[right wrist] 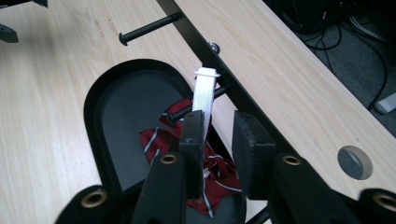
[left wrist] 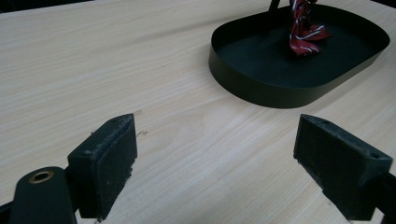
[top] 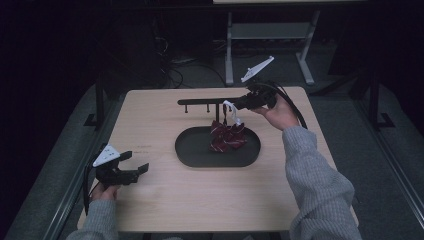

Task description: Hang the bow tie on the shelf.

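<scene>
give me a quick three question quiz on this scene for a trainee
1. True or false: the left gripper holds the red cloth.
2. Where does the red cloth rest? A: on the bare table. B: in the black tray. C: on the floor.
3. What does the white strap hang from?

Key: 1 false, its jaws stand open and empty; 2 B; 3 a peg of the black rack.
</scene>
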